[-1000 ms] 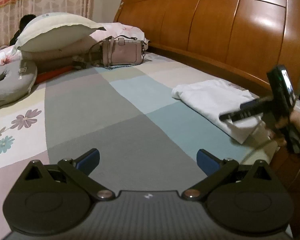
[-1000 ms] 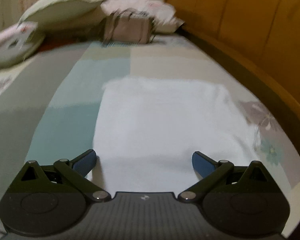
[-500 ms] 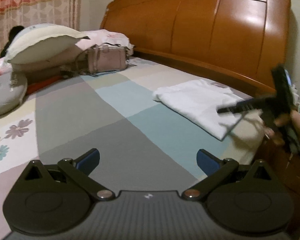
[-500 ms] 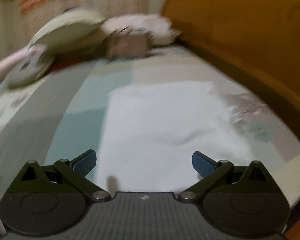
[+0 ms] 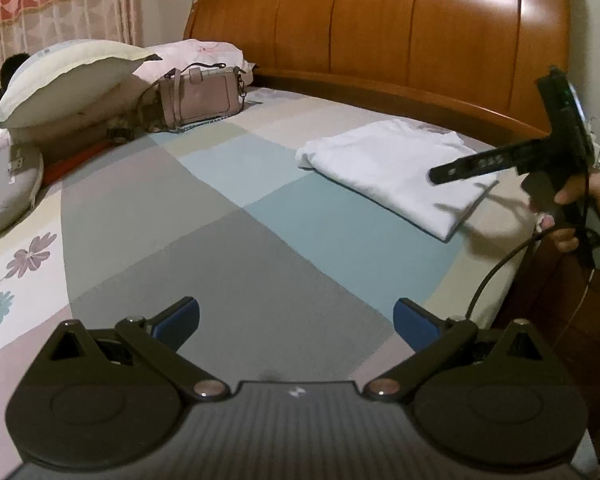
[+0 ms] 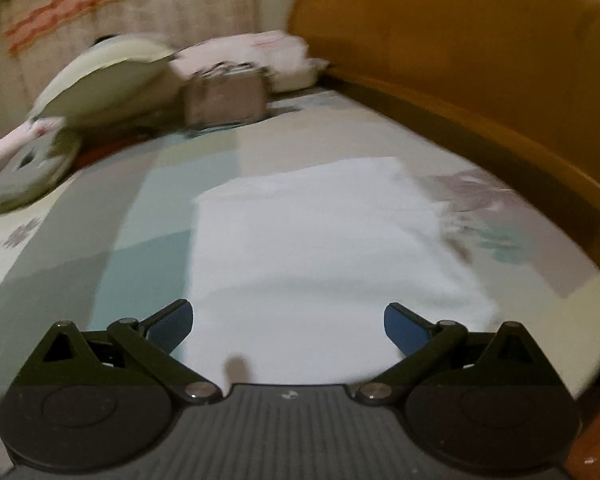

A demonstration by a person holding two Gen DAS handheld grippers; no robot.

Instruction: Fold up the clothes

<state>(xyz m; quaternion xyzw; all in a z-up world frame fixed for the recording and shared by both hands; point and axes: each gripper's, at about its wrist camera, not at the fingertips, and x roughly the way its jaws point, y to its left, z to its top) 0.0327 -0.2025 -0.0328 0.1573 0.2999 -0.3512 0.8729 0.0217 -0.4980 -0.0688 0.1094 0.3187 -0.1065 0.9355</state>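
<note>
- The left gripper (image 5: pixel 296 322) was held above the grey and blue patches of the bedspread (image 5: pixel 236 248); its blue-padded fingers (image 5: pixel 178 320) were spread wide, and nothing was held between them.
- The right gripper (image 6: pixel 288 322) was likewise seen with its jaws wide apart and empty, poised over the near edge of the garment.
- From the left wrist view, the right gripper (image 5: pixel 444 174) was seen side-on at the right of the frame, gripped by a hand (image 5: pixel 580 208) and raised above the near corner of the cloth.
- A folded white garment (image 5: pixel 396 172) was laid flat on the bedspread, near the wooden headboard (image 5: pixel 420 32); it appeared as a neat rectangle (image 6: pixel 320 248) in the blurred right wrist view.
- A pink handbag (image 5: pixel 200 98) was set beside a pale pillow (image 5: pixel 68 80) at the far end of the bed, well apart from the garment.
- A grey cushion (image 5: pixel 8 184) was placed at the left edge.
</note>
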